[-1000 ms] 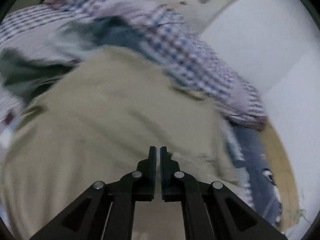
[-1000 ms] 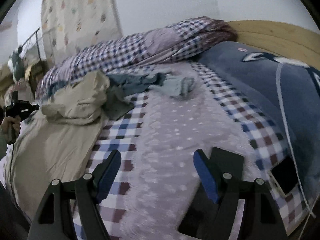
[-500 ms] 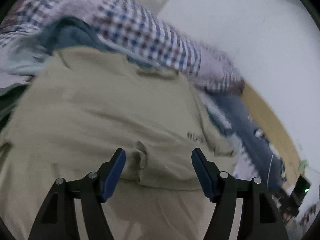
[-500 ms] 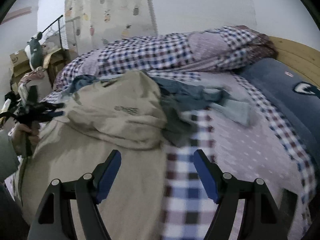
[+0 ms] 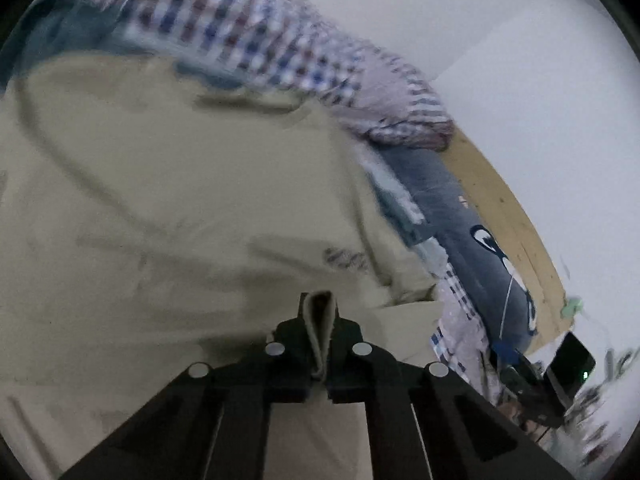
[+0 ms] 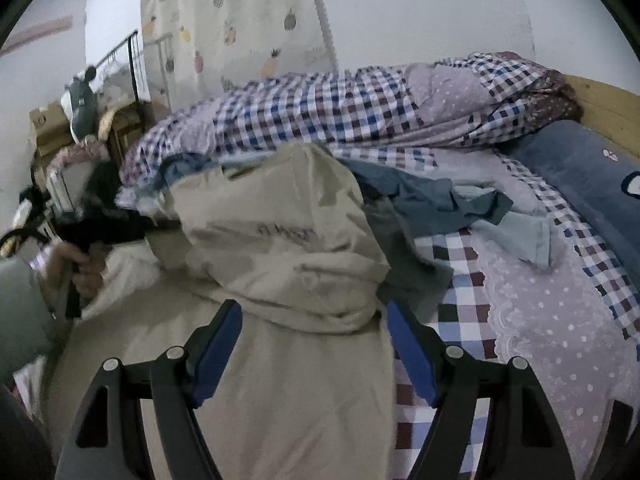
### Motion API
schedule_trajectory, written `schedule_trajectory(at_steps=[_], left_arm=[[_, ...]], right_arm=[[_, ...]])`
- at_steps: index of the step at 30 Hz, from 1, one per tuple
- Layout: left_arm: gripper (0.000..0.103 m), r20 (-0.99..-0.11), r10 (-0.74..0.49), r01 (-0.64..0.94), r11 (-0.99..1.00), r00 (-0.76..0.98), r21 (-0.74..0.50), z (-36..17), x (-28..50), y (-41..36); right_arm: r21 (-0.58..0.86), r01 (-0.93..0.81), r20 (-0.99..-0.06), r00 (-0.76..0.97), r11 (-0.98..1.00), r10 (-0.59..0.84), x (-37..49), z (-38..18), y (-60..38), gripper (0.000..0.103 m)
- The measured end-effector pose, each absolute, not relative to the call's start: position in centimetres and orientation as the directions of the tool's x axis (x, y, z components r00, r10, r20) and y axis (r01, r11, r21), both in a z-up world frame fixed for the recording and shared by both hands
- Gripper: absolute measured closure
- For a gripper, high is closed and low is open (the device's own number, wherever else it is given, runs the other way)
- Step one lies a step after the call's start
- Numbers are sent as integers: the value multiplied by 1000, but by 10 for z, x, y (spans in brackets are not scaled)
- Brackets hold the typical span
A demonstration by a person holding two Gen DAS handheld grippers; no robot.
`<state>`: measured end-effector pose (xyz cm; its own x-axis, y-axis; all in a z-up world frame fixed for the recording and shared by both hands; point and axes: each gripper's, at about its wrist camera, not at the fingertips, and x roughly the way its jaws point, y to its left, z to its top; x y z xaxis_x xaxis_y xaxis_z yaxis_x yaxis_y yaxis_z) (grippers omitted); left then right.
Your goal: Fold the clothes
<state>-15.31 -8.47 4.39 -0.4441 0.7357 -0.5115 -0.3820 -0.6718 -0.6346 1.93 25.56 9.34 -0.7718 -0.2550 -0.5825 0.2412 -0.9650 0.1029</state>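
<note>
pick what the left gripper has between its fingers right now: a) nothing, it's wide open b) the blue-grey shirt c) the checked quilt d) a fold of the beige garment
d: in the left wrist view the left gripper is closed on a pinched fold of the beige garment, with cloth standing up between its fingers, while the right gripper hangs open over the same garment.

White walls (image 6: 420, 8), wooden headboard (image 6: 608, 100), fruit-print curtain (image 6: 240, 20), dim light

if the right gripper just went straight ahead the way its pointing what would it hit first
Most likely the beige garment: its bunched fold lies right ahead of the open right gripper, though depth is hard to judge.
</note>
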Motion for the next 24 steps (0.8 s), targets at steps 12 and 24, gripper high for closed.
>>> schedule_trajectory(at_steps=[12,24], left_arm=[[101,56,732,-571,-478,-679,-668,203,-99,-144],[101,-52,604,-392,-578,-795,-716,226,-111,-180]], right_arm=[[-10,224,-695,-702,-975,-154,-43,45,267,24],[-132,322,-740,-661,-937,-123,-111,20,242,100]])
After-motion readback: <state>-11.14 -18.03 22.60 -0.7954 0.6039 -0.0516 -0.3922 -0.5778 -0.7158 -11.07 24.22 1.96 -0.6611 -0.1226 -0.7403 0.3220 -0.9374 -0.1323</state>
